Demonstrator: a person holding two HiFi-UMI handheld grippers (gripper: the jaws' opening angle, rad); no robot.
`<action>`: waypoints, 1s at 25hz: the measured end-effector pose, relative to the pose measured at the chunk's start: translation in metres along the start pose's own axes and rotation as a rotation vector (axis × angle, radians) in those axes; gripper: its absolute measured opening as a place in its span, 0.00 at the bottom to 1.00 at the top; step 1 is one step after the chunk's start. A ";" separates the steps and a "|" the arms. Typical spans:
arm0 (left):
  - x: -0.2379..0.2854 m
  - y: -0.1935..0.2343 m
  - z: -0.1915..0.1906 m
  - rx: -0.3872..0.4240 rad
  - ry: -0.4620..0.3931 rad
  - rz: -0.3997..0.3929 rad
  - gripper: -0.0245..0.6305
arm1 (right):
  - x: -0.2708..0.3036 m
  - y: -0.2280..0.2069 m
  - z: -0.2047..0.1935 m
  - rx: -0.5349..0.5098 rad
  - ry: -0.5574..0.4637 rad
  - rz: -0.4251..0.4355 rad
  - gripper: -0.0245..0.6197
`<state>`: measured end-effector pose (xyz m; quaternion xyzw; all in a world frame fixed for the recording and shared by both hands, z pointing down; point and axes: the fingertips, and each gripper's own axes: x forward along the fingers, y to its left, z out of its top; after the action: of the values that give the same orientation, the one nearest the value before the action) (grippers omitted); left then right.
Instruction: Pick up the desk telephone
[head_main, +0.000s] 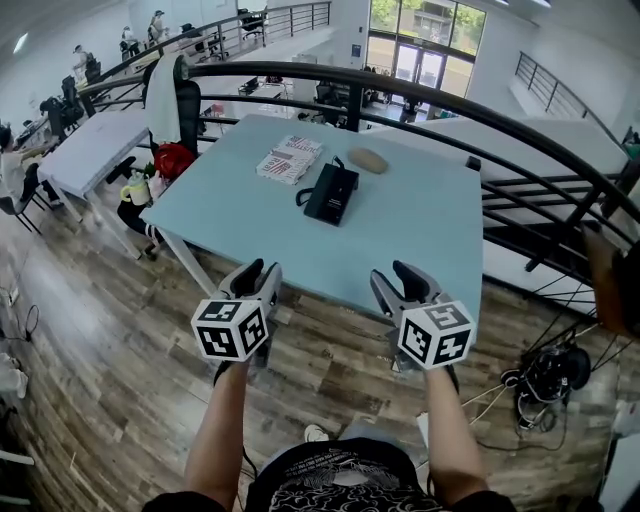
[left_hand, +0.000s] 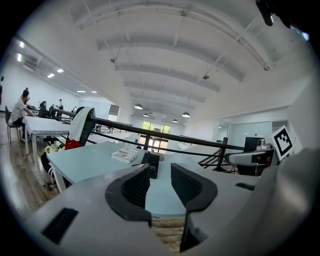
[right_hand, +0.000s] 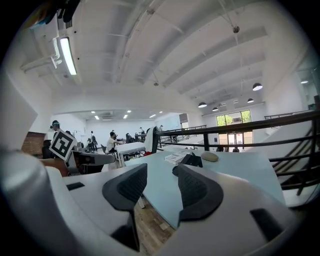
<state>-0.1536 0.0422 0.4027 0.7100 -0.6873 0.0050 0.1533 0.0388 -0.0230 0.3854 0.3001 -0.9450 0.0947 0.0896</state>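
Telephone (head_main: 331, 192), rigid, smooth plastic and probably light, lies on the table (head_main: 420, 235), well apart from left gripper (head_main: 260, 272) and right gripper (head_main: 398, 278), both part-open and empty; gripping across its narrow body looks safest.

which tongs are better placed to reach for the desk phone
Left, narrowly. The left tongs and right tongs are both open, empty and short of the table. The desk phone lines up with the left gap, but sits off the right one.

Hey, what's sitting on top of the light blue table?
On the table: a black desk telephone, a printed booklet beside it, and a tan oval object beyond it. Anything beneath the telephone is covered.
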 end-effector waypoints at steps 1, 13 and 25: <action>0.004 0.003 0.001 -0.002 0.001 -0.008 0.22 | 0.004 -0.001 -0.001 0.009 0.002 -0.002 0.31; 0.074 0.032 0.003 -0.016 0.034 -0.058 0.28 | 0.077 -0.028 -0.008 0.046 0.030 0.019 0.40; 0.211 0.072 0.031 -0.032 0.095 -0.097 0.30 | 0.193 -0.107 0.011 0.085 0.062 0.024 0.44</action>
<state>-0.2188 -0.1710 0.4346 0.7390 -0.6439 0.0202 0.1972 -0.0548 -0.2175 0.4316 0.2890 -0.9404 0.1452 0.1049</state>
